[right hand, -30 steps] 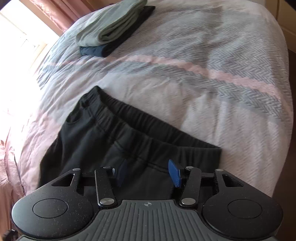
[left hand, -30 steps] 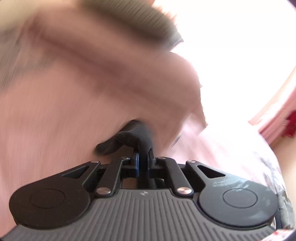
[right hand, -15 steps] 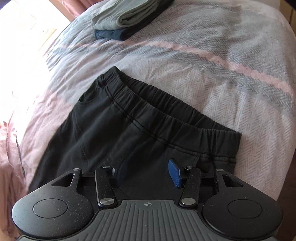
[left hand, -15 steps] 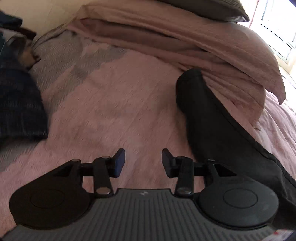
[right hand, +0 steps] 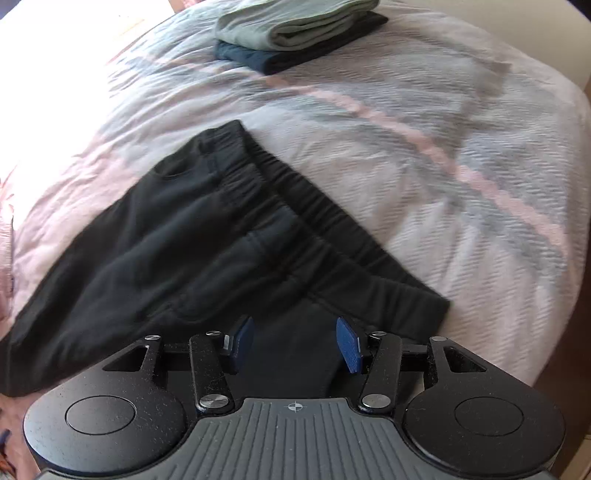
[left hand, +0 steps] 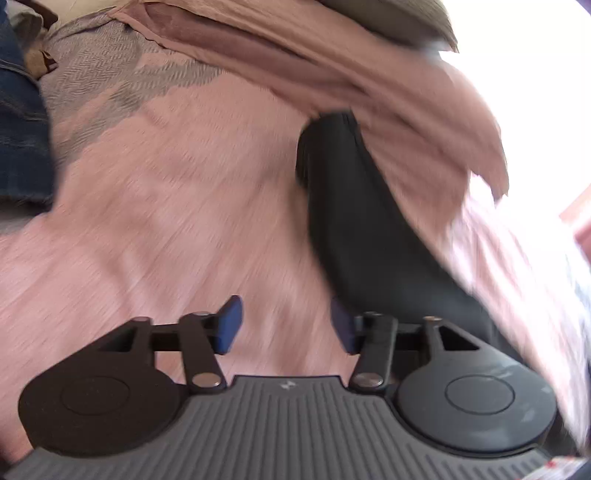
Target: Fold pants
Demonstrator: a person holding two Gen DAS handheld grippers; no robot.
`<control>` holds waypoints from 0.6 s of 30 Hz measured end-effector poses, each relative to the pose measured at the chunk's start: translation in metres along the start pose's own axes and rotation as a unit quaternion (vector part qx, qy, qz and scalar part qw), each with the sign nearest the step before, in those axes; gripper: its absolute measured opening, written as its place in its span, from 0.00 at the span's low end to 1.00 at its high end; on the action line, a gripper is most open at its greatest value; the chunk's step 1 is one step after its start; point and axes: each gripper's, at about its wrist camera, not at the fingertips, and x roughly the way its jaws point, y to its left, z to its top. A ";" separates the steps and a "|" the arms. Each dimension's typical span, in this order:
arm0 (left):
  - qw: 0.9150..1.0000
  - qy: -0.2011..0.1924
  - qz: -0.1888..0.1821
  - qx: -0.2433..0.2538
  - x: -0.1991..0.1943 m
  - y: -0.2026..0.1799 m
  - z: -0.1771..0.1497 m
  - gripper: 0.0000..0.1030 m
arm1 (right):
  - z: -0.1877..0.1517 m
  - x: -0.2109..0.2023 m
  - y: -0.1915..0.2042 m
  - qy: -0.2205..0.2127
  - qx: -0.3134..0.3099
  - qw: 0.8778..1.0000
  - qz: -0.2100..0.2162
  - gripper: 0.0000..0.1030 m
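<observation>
Black pants lie flat on the bed, their elastic waistband running diagonally toward the right edge of the mattress. My right gripper hovers open just above the waist area, nothing between its blue pads. In the left wrist view the black pant leg stretches up to its hem beside a pink pillow. My left gripper is open over the pink bedspread, just left of the leg, holding nothing.
A stack of folded clothes, grey-green over dark blue, sits at the far end of the bed. Pink pillows lie beyond the leg hem. Blue denim fabric shows at the left edge. The bed's edge drops off on the right.
The left gripper let go of the black fabric it pinched a second ago, opened, and now sits left of the laid-out leg. The right gripper stayed open and drew back, showing more of the waistband.
</observation>
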 end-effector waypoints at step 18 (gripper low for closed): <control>0.826 -0.029 -0.041 0.561 0.013 -0.205 -0.131 0.37 | -0.006 0.008 0.006 0.021 0.032 0.999 -0.006 0.46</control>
